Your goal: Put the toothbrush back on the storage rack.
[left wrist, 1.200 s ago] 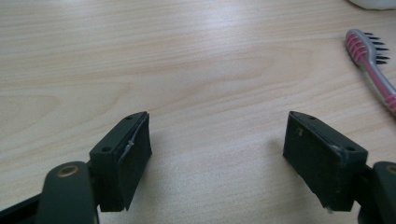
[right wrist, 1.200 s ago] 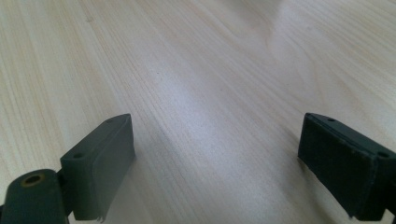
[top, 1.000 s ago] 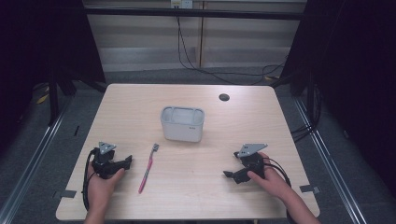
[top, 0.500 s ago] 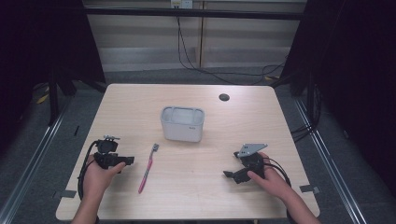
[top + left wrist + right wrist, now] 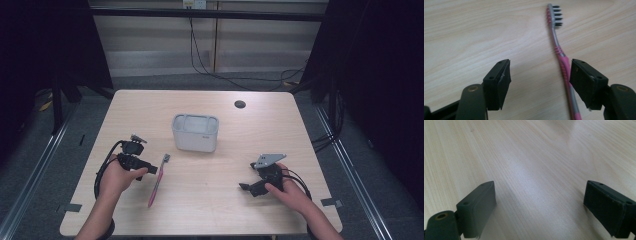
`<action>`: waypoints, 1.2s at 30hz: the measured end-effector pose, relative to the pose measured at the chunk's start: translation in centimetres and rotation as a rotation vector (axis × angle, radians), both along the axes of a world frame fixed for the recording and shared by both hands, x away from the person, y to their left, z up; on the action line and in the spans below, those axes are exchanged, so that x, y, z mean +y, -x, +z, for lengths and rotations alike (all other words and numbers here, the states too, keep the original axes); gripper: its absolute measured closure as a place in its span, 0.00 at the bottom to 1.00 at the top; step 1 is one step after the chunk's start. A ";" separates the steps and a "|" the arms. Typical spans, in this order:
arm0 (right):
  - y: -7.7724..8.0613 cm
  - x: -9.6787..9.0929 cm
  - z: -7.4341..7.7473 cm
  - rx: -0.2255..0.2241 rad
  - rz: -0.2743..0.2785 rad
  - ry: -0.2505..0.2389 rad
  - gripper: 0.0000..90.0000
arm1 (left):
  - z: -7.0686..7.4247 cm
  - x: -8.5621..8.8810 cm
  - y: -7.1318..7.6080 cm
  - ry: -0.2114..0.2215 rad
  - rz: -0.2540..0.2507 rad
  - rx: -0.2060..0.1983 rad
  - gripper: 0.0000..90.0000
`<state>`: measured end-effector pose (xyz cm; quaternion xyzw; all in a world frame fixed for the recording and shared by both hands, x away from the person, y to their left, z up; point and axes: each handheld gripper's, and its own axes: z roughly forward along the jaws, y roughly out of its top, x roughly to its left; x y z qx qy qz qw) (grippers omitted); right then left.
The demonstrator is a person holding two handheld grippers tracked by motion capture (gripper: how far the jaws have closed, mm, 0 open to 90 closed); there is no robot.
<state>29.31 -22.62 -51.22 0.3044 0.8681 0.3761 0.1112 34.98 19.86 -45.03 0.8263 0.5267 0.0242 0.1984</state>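
A pale grey rectangular container [image 5: 195, 132] stands mid-table, beyond both grippers and between them, apart from each. A small dark round disc [image 5: 240, 104] lies farther off, well beyond the right gripper.

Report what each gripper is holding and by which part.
Nothing is held. The left gripper has been closing, its jaws open above the pink toothbrush on the wooden table. The right gripper is open, empty.
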 end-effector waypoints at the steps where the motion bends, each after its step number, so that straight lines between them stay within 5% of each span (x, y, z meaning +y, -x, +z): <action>1: 0.0 0.0 0.0 -0.001 0.000 0.000 0.11 | 0.0 -0.2 -0.1 -0.002 -0.005 -0.001 0.38; 16: 0.0 0.0 0.0 -0.003 0.002 0.000 0.11 | -0.8 -2.1 -0.4 -0.037 -0.026 0.056 0.47; 36: 0.0 0.0 0.0 -0.003 0.002 0.000 0.11 | -1.7 -4.3 -0.4 -0.065 0.000 0.113 0.76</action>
